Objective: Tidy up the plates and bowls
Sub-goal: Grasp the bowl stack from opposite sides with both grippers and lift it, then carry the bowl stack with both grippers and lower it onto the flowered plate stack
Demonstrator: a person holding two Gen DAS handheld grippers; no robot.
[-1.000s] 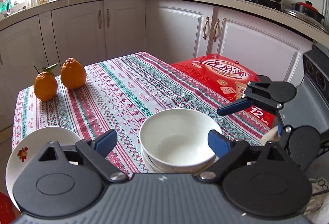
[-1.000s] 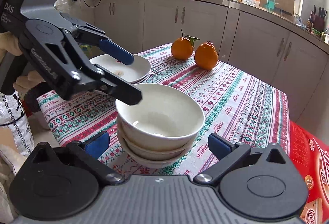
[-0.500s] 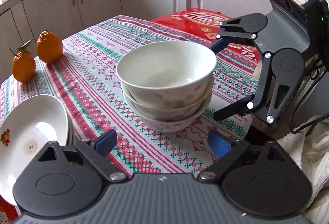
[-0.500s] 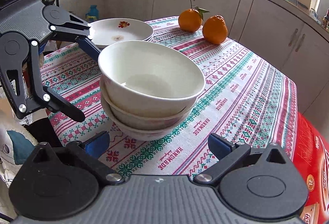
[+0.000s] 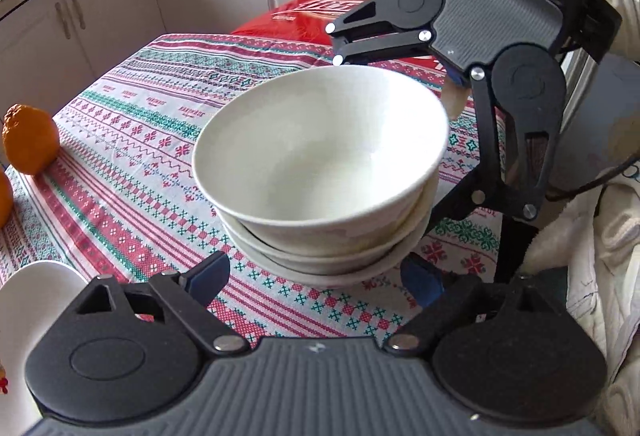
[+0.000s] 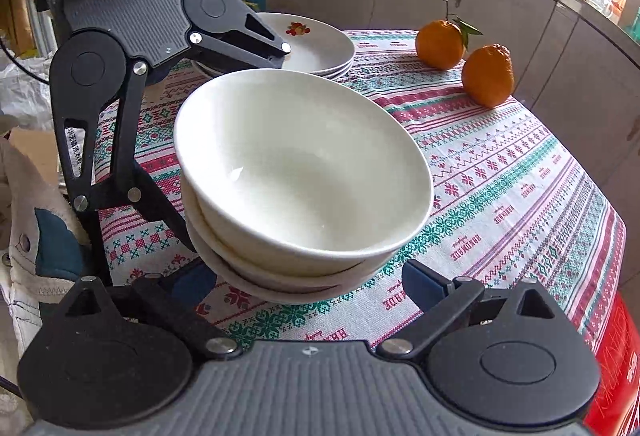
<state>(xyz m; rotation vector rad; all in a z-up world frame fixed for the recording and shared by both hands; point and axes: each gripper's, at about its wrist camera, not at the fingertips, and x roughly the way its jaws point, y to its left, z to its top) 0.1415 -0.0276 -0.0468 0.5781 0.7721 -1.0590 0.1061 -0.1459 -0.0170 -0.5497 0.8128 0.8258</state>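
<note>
A stack of three white ceramic bowls (image 5: 320, 172) stands on the table with the red, green and white patterned tablecloth (image 5: 160, 140), near the edge where the person stands. The two hand-held grippers now face each other across this stack. A second ago both looked at it from higher and farther; now they are lower and close, one on each side.

The left gripper (image 5: 316, 278) has its blue-padded fingers (image 5: 208, 276) spread wide, and its jaws have just been closing a little. The lower bowls sit between the fingers, but I see no pad pressing on the ceramic, so it holds nothing yet. The right gripper (image 6: 308, 280) is in the same condition: wide, just closing a little, with the bottom of the stack between its fingers and no clear contact.

The stack of white plates with a small red flower print (image 6: 320, 48) lies behind the bowls, well apart from them, and two orange mandarins (image 6: 464, 56) rest farther on the cloth.

I judge that the person prepares to take the whole stack from both sides. The bowls are smooth and sit a little unevenly, so the top one could slip if the grip is uneven.
</note>
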